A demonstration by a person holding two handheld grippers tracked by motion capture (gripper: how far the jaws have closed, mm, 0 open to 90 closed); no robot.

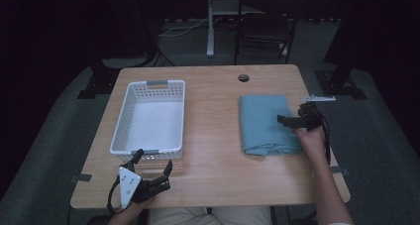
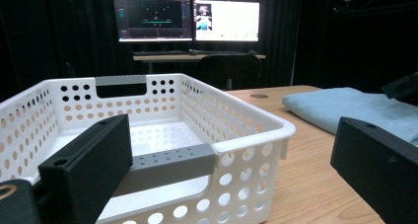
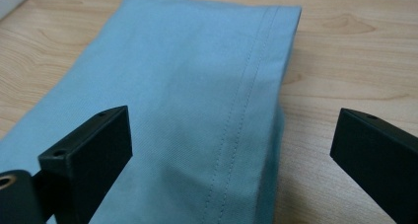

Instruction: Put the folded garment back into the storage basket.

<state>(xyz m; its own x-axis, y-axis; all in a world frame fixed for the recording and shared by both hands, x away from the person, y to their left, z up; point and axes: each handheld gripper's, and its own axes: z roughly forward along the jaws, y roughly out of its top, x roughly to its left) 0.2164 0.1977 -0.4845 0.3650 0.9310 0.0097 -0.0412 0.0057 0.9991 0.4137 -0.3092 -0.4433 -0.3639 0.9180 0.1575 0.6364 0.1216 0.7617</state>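
A folded blue-green cloth lies flat on the right half of the light wooden surface, its stitched hem running along one long edge and its right edge near the surface's right border. The right gripper hovers over that right edge of the cloth with its jaws spread wide and nothing between them; in the right gripper view the hem lies between the two black jaws. A white perforated plastic basket with grey handles stands on the left half, well apart from the cloth, with a broad strip of bare wood between them. The left gripper sits just in front of the basket's near rim, jaws released and holding nothing. Bare wood also runs along the near edge.
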